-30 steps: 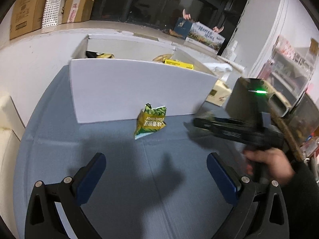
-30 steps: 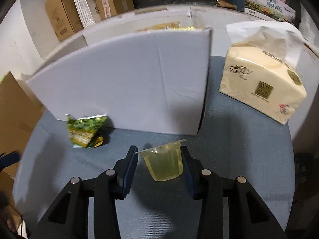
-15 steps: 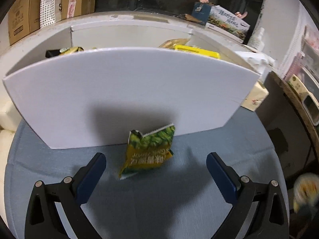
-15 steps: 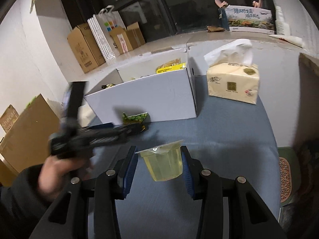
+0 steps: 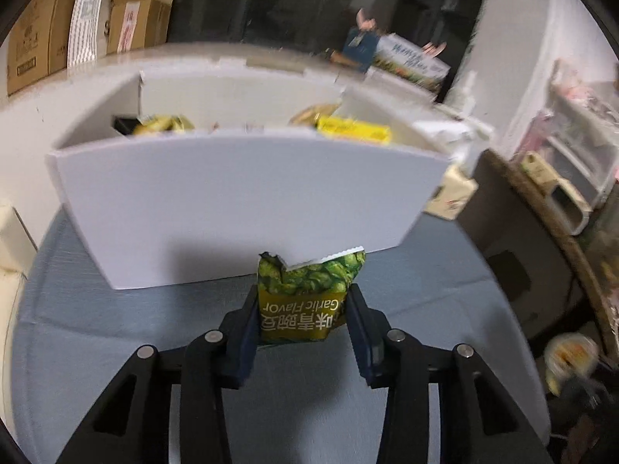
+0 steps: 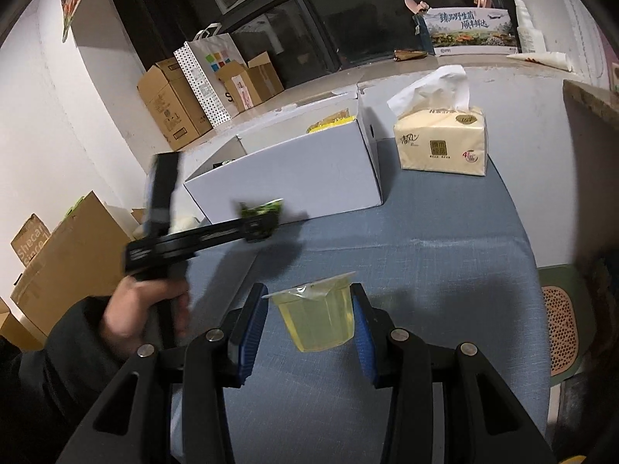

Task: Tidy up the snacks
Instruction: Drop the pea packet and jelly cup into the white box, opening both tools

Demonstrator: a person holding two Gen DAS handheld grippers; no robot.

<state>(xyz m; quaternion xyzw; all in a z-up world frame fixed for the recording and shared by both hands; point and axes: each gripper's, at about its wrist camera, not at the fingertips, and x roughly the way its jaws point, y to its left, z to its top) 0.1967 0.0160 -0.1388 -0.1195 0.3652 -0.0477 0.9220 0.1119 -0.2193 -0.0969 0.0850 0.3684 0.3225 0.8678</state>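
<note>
The white box [image 5: 240, 208] stands open on the blue counter [image 5: 116, 348]. Inside it lie a yellow packet [image 5: 354, 129] at the right and a dark green-and-yellow packet [image 5: 162, 123] at the left; only their tops show over the near wall, so the rest of the contents cannot be made out. Beside the box, to its right in the right wrist view, sits a tissue pack [image 6: 443, 145], apart from it.

The left claw [image 5: 301, 321] is closed on the pea bag [image 5: 307, 297], gripping its lower part from both sides; the bag stands upright with its print upside down, torn top edge up, just in front of the box's near wall. In the right wrist view the left hand [image 6: 143, 317] holds that tool's handle, the tool reaching level toward the box, blurred.

The right claw [image 6: 309, 321] is closed on the jelly cup [image 6: 317, 317], pads against its two sides, foil lid up, held above the counter well short of the box.

The right edge of the left wrist view is smeared, and a round yellowish thing [image 5: 568, 355] there cannot be identified.
</note>
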